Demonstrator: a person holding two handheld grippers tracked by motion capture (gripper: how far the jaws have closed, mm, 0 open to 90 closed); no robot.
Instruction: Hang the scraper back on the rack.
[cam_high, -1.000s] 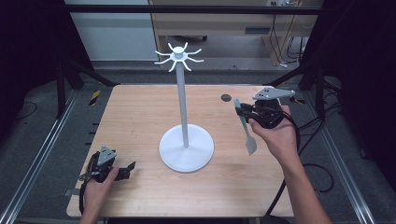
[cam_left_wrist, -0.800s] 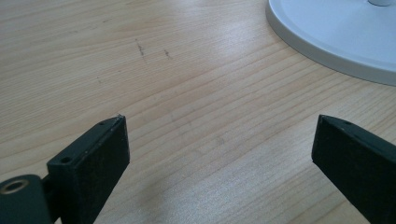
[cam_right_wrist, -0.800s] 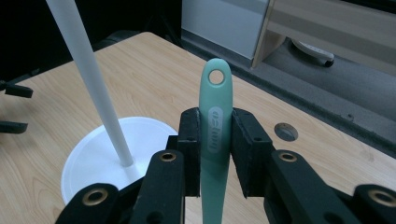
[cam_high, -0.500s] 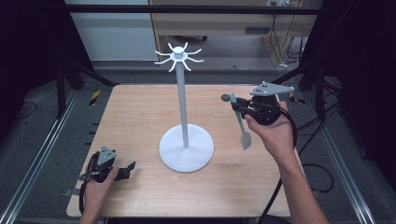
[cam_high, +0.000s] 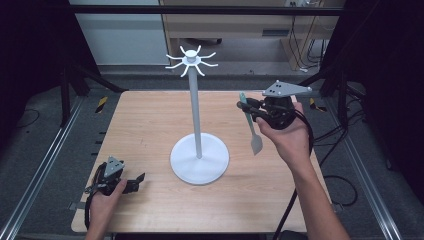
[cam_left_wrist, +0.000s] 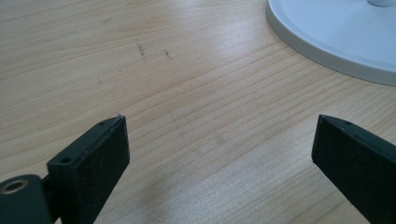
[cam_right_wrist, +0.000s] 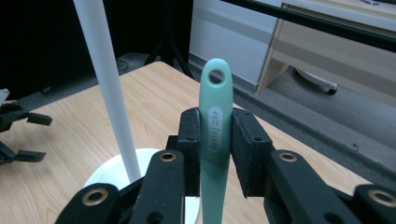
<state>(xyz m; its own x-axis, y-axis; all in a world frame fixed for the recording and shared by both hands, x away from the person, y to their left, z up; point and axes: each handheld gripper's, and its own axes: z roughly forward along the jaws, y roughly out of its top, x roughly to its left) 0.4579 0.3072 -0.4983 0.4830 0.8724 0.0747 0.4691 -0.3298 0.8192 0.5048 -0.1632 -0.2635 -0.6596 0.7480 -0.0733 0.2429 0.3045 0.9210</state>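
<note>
Spatula (cam_high: 249, 125) hangs at centre right of the high view, its handle top clamped in the right gripper (cam_high: 250, 107), blade down above the counter (cam_high: 145, 120). Left gripper (cam_high: 135, 181) sits lower left. Left gripper view: jaws wide apart, holding nothing. Right gripper view: jaws pinch the handle at centre, beside the stand (cam_right_wrist: 105, 79).

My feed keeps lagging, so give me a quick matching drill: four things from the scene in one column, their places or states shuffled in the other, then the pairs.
Things:
1. spatula
2. left tongs
3. white stand
4. right tongs

States:
A. open, low over the near left of the table
B. upright at the table's middle
C. raised, shut
D. clamped by its handle, blade hanging down

Pairs: 1-D, 2-A, 3-B, 4-C
</note>
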